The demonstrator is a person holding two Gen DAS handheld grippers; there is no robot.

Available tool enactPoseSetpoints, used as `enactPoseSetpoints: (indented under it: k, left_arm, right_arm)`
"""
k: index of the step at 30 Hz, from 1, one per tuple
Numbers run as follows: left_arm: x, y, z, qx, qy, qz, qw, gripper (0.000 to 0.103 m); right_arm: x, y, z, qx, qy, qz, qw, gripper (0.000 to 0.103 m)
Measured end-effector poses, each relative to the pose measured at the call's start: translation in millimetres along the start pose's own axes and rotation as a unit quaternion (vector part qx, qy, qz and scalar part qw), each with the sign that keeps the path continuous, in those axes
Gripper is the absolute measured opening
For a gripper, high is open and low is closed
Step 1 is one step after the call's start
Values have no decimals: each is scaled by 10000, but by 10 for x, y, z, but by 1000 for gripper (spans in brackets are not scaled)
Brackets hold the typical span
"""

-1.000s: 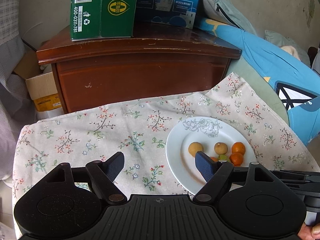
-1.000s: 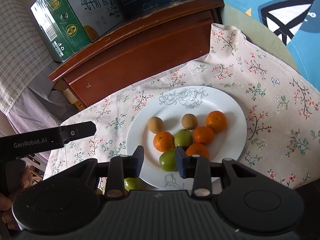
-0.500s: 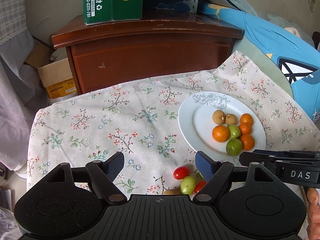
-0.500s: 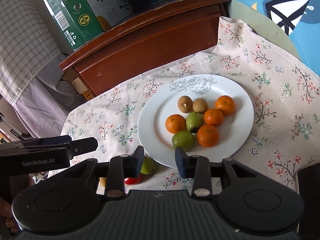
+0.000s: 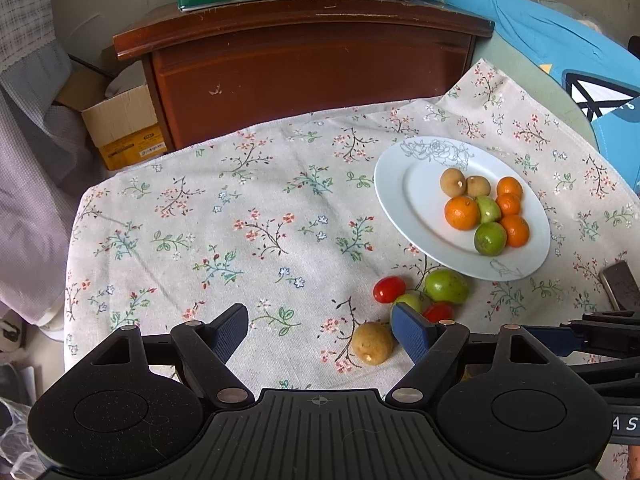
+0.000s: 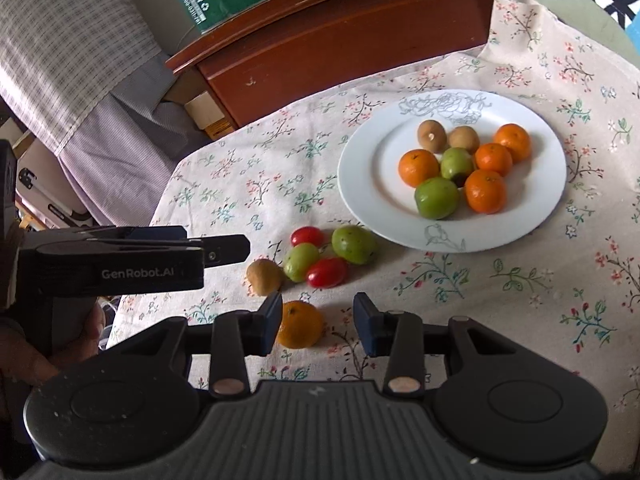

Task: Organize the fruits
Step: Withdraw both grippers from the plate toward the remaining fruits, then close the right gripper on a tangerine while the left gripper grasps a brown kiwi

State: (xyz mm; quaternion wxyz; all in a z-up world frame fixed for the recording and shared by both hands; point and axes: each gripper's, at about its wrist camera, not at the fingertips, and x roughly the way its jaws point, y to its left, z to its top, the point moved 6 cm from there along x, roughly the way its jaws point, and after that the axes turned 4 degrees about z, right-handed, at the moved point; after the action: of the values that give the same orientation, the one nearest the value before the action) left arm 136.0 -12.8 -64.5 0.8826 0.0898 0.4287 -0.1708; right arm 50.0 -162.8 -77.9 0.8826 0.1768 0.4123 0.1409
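Place: it looked a lived-in home room
Signs: floral tablecloth (image 5: pixel 248 216); worn wooden cabinet (image 5: pixel 304 64) at the far side; cardboard boxes (image 5: pixel 124 124) far left; bedding (image 5: pixel 560 40) far right

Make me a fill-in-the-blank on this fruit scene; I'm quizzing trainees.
1. The round white plate holds ____ orange mandarins.
2. The loose orange mandarin lies on the floral ____.
3. Two small red tomatoes lie ____ the plate.
4. The right gripper is ____.

Missing: four; tablecloth; off; open
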Motion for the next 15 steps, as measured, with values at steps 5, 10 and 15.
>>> enactPoseSetpoints:
  k: [5, 10, 15]
  left_arm:
    - [30, 75, -69, -127, 124, -43, 9998, 80]
    - [37, 137, -124, -169, 194, -46, 9997, 80]
    - [27, 110, -149, -109, 209, -158, 9996, 80]
  right_arm:
    - [89, 145, -74, -404, 142, 14, 9991, 40]
    - [197, 185, -130, -532, 277, -33, 9982, 40]
    - [273, 189, -151, -672, 320, -98, 9972, 40]
